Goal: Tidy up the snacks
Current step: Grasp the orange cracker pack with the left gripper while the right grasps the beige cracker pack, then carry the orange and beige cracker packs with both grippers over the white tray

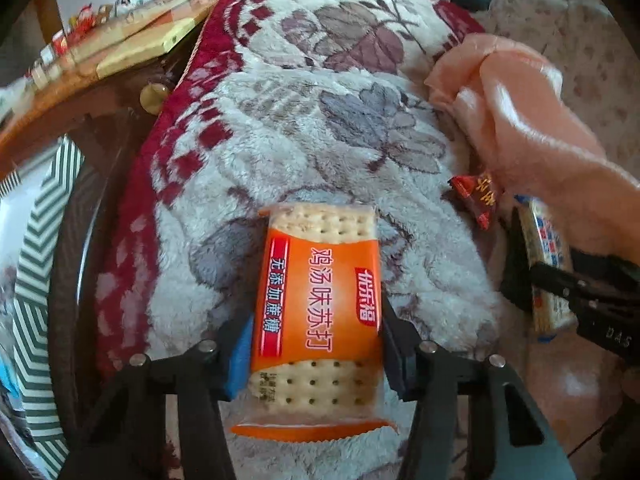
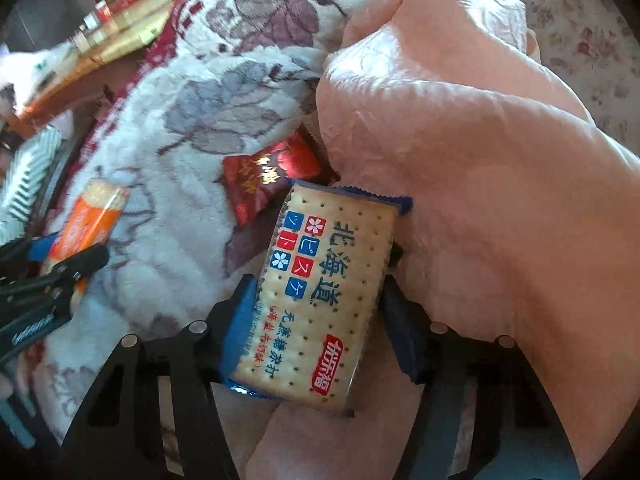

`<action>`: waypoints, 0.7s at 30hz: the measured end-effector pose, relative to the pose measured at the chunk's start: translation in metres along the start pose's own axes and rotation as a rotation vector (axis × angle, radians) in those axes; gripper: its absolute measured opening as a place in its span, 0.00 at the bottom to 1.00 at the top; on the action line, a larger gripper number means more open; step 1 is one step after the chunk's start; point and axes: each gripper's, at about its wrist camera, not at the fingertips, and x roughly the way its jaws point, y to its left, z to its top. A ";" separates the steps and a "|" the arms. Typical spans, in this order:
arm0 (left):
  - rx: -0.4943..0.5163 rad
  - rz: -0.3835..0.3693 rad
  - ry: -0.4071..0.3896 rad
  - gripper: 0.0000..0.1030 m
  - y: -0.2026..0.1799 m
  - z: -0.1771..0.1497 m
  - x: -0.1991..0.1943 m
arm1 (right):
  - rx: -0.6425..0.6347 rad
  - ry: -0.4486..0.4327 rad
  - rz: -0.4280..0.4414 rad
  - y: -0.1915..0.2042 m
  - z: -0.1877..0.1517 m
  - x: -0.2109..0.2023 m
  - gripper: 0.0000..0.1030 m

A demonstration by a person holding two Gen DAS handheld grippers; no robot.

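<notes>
An orange cracker packet (image 1: 320, 304) lies lengthwise on a fluffy flowered blanket (image 1: 320, 92). My left gripper (image 1: 316, 320) is shut on it, a blue pad pressing each long side. A blue-edged cracker packet (image 2: 324, 292) sits tilted between the fingers of my right gripper (image 2: 320, 276), which is shut on its sides against a peach satin cloth (image 2: 460, 152). A small red candy wrapper (image 2: 272, 176) lies on the blanket just beyond that packet. In the left wrist view the right gripper (image 1: 536, 268) and its packet (image 1: 550, 248) show at the right edge.
The peach cloth (image 1: 528, 112) is bunched up on the right of the blanket. A wooden table (image 1: 48, 96) with flat yellow boxes (image 1: 140, 44) and small items stands beyond the blanket's dark red border at the left. A green-striped item (image 1: 40, 264) lies low on the left.
</notes>
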 end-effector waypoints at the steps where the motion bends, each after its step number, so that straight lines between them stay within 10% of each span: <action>1: -0.007 -0.005 -0.005 0.54 0.003 -0.002 -0.003 | -0.002 -0.004 0.013 0.000 -0.003 -0.003 0.59; 21: -0.119 0.150 -0.196 0.54 0.089 -0.041 -0.105 | -0.212 -0.047 0.236 0.134 -0.004 -0.031 0.57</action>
